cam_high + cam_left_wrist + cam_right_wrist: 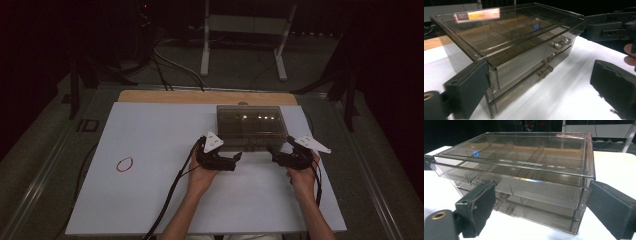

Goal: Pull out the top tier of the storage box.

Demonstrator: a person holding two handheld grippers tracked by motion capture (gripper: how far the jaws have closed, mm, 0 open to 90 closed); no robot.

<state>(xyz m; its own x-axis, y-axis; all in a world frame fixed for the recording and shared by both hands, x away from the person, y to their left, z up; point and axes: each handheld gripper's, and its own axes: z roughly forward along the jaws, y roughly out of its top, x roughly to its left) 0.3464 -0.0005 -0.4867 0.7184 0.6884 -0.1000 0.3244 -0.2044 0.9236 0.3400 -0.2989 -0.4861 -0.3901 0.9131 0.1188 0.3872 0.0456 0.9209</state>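
Observation:
A smoky clear drawer box (pixel 251 126) stands at the far middle of the white board (pixel 150 200). Its front has stacked drawers with small clear handles (pixel 545 71). A small blue ring (pixel 536 26) lies in a top compartment, also visible as the blue ring (pixel 475 153). My left gripper (pixel 236 161) hovers just in front of the box's left front, open, jaws apart with nothing between them (pixel 539 92). My right gripper (pixel 273 152) sits at the right front, open (pixel 544 207), its jaws spread wide before the box's front and right corner.
A red rubber band (pixel 124 164) lies on the board at the left. A wooden table strip (pixel 150 96) runs behind the board. Cables (pixel 172 190) trail from the grippers. A white frame stand (pixel 245 30) is on the floor beyond.

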